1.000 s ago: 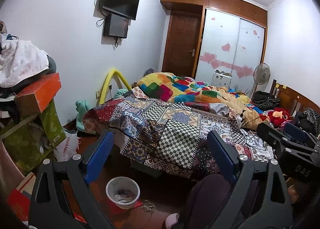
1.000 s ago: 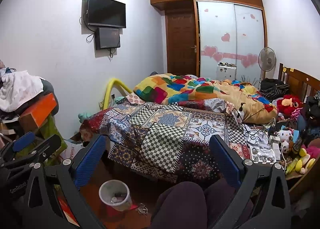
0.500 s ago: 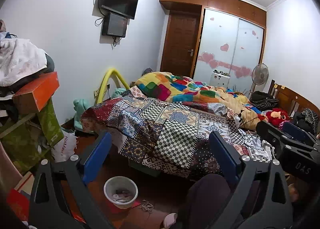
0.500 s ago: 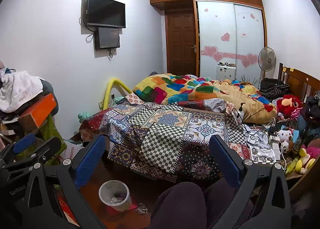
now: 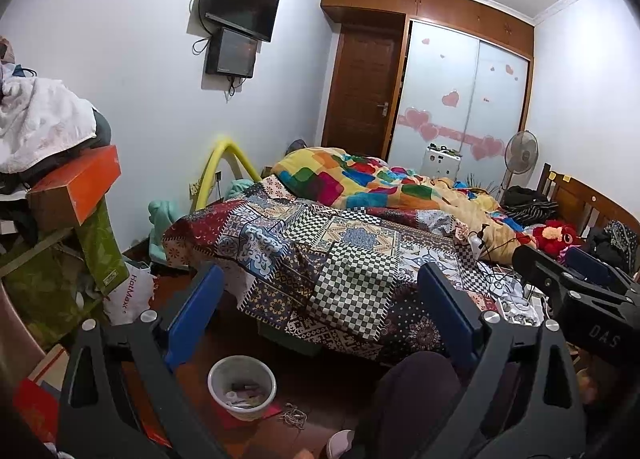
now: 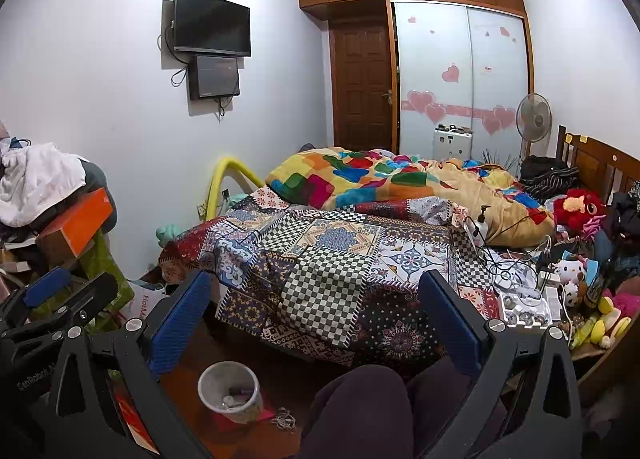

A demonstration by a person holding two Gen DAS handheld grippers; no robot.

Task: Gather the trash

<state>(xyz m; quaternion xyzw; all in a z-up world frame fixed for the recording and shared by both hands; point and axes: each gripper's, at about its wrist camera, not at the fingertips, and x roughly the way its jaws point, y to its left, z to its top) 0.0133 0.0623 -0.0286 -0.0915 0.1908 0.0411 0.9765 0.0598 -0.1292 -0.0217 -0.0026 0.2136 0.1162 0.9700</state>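
A small white waste bin (image 5: 242,386) with scraps inside stands on the brown floor by the bed's foot; it also shows in the right wrist view (image 6: 230,390). A tangle of string (image 5: 294,415) lies on the floor right of it. My left gripper (image 5: 320,287) is open and empty, held above the bin and facing the bed. My right gripper (image 6: 316,291) is open and empty, beside the left one. Each gripper shows at the edge of the other's view. A knee in dark trousers (image 6: 360,411) is below.
A bed with a patchwork cover (image 5: 340,243) and a colourful blanket (image 6: 380,179) fills the middle. A cluttered shelf with an orange box (image 5: 76,187) stands on the left. A bedside surface holds cables, toys and small items (image 6: 532,291). A fan (image 6: 533,119) and wardrobe stand behind.
Both views have shifted only slightly. The grippers stay open and nothing has been picked up.
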